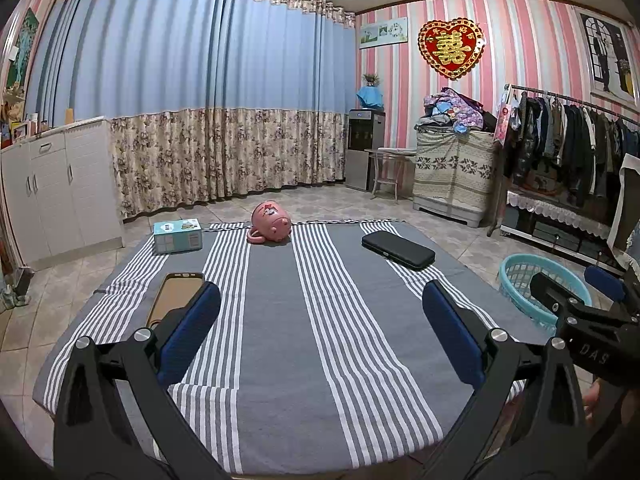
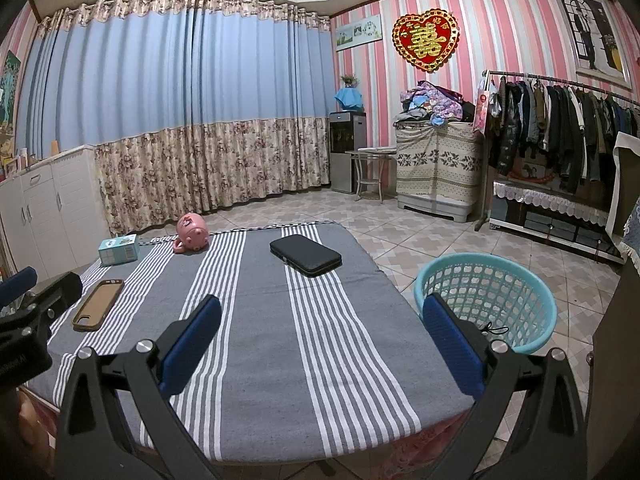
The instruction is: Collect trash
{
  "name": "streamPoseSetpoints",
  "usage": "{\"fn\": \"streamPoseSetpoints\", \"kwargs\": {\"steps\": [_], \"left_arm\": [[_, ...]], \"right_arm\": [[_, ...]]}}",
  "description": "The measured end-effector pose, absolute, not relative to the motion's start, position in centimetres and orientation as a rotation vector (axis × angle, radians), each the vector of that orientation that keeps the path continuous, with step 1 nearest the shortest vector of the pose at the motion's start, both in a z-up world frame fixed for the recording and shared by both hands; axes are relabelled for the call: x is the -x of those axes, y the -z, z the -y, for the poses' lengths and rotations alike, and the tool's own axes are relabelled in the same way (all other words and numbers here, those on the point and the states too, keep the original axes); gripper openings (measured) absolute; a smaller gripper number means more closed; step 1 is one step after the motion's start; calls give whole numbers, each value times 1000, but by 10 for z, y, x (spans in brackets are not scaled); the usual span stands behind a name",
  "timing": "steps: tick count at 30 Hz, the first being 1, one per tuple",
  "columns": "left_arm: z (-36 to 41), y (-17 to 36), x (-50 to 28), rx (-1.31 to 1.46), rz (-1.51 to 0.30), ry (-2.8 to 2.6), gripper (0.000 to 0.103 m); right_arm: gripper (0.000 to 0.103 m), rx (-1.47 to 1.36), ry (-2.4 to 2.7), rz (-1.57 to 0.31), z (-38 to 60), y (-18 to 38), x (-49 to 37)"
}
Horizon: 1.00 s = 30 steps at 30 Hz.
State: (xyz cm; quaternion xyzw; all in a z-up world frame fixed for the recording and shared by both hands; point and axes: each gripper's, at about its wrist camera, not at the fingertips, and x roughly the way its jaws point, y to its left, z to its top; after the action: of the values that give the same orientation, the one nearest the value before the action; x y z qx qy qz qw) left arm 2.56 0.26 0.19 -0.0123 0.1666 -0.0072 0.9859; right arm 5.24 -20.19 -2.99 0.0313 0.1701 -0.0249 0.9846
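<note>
Grey cloth with white stripes (image 1: 280, 320) covers the table in front of me, and everything I care about sits on it or just off its right edge. Off that edge, on the tiled floor, stands the turquoise plastic basket (image 2: 520, 280), slotted walls; I can see nothing in it but a small dark cord near the bottom.

On the cloth, far right, lies a black zipped case (image 2: 306, 255), flat. Far left corner, a pale blue carton (image 1: 178, 235), lying flat. Between them at the far edge, a pink pig-shaped cup (image 1: 271, 226) tipped on its side, handle toward me. Nearer, on the left stripe, a brown phone case (image 2: 98, 305) lies flat, open side up; in my left view one blue pad partly covers it.

My left gripper (image 1: 320, 332) hovers over the near middle of the cloth, blue pads spread wide, nothing between them. My right gripper (image 2: 320, 338) hangs over the near right part, also spread wide and holding nothing, its right finger (image 2: 452, 344) overlapping the basket's near rim in view.
</note>
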Motion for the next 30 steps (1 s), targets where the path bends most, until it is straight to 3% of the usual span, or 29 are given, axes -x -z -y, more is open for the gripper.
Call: {"fn": "streamPoseSetpoints", "kwargs": {"steps": [30], "left_arm": [[-4,6,-25,11,-341,22,98]], "right_arm": [[98,-66,50,-342,200,29,-54]]}}
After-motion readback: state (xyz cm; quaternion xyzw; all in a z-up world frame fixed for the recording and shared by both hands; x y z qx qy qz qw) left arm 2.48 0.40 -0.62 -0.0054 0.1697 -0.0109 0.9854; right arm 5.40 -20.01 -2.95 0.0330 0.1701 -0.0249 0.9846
